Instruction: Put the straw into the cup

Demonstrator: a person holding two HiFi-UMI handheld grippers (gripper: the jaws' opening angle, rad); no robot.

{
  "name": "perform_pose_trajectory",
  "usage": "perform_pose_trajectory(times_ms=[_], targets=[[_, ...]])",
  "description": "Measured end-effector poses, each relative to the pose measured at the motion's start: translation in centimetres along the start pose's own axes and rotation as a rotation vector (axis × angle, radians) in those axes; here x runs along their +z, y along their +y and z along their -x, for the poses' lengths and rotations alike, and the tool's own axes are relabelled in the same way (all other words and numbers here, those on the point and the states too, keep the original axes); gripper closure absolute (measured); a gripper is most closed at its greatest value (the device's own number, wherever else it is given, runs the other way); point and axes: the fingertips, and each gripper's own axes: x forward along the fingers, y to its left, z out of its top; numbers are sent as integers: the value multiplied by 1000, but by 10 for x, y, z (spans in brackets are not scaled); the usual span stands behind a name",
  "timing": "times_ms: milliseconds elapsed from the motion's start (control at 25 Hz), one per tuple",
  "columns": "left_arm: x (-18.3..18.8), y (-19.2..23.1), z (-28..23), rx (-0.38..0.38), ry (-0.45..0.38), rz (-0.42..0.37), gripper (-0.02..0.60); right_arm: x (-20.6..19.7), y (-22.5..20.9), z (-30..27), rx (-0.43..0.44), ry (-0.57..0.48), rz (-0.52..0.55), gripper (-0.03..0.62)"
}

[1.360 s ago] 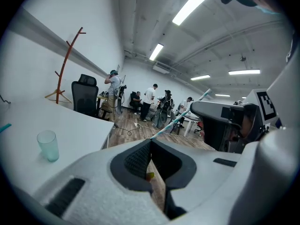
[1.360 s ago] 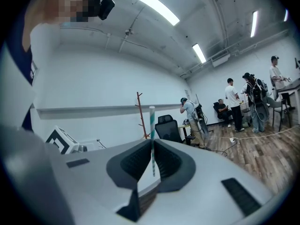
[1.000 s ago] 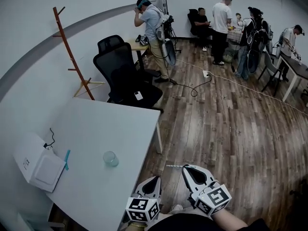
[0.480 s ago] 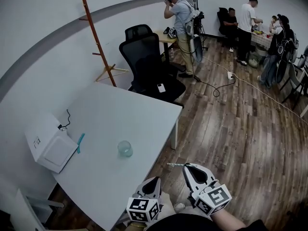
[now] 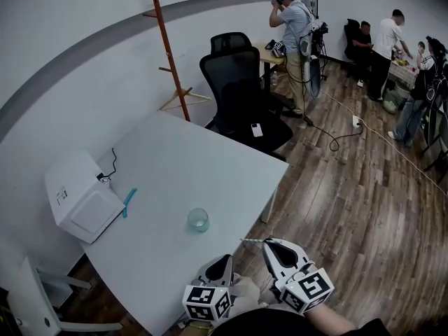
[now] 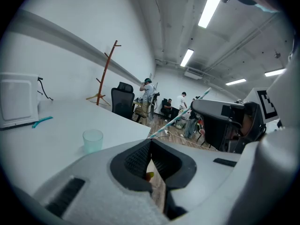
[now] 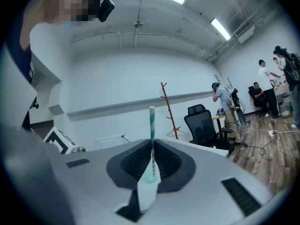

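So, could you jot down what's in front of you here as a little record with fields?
Surface: white table
Cup: clear glass cup, upright, looks empty, standing alone on the table
Straw: teal-and-white striped paper straw, not yet in the cup
Right gripper: shut on the straw, apart from the cup
Left gripper: jaws together, holding nothing
Also on table: white box-shaped device, small teal object beside it

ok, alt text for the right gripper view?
The right gripper is shut on a teal-and-white striped straw pointing straight up in the picture. Behind: a white wall, a wooden coat stand, a black office chair and people farther off.
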Motion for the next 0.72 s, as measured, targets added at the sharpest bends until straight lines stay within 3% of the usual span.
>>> perform_pose_trajectory(times_ms=[720], targets=[[27, 104, -5, 201, -56, 96, 563, -14, 24, -122, 214, 92, 32, 553]])
